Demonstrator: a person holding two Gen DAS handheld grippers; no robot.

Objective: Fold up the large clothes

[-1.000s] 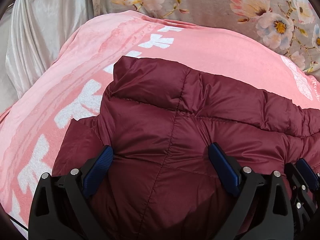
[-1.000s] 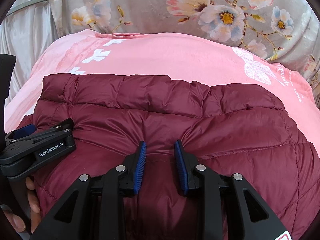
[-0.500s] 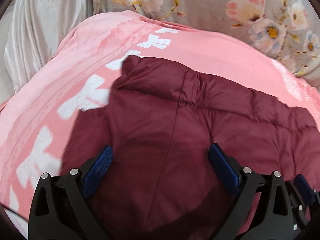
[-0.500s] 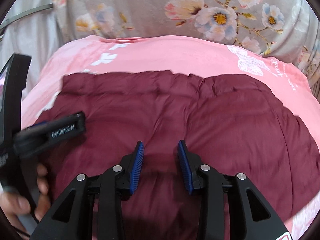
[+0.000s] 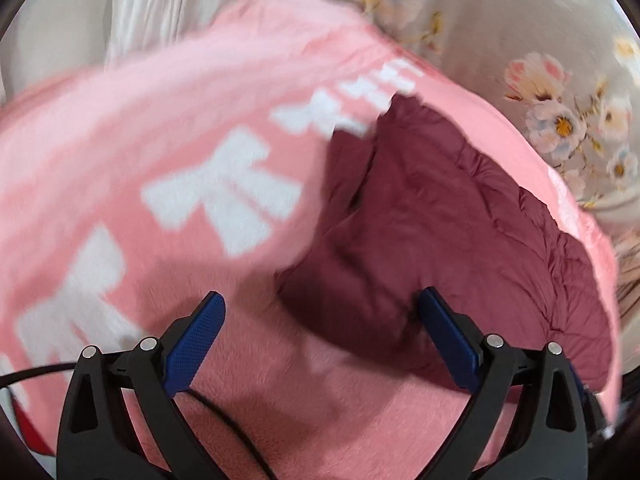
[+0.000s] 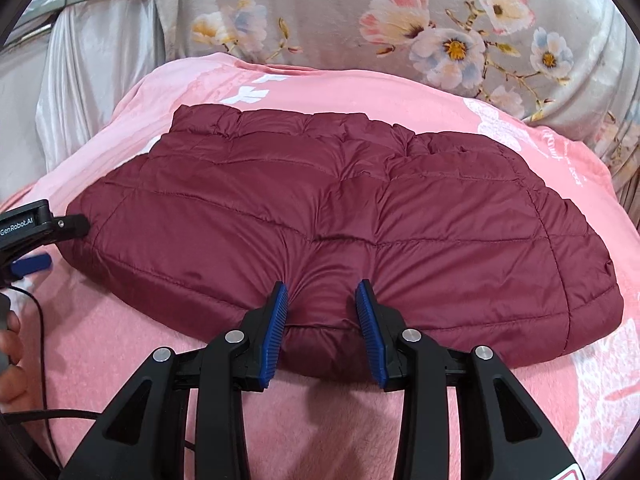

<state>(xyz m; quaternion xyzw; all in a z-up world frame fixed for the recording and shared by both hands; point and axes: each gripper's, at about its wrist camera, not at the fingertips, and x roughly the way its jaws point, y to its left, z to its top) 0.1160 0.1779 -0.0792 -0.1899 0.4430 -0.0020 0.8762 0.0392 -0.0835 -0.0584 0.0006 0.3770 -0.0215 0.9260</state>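
The right tongs [image 6: 322,300] bracket a bunched ridge at the near hem of a folded maroon quilted jacket [image 6: 340,208], their blue ribbed pads [image 6: 276,332] having just eased apart yet touching the puffed fabric on both sides. The left tongs [image 5: 320,340], spread wide and released, hover over bare pink blanket [image 5: 120,140] at the jacket's left end; that view is motion-blurred. On their black body, at the left edge of the right wrist view, white lettering reads "GenRobot.AI" [image 6: 16,226]. A hand [image 6: 8,344] and a thin black cable [image 6: 40,340] sit below it. The jacket lies across the blanket, which bears white bow shapes [image 5: 224,196] and, at right, pale script too small to read. Grey floral fabric [image 6: 440,20] rises behind.
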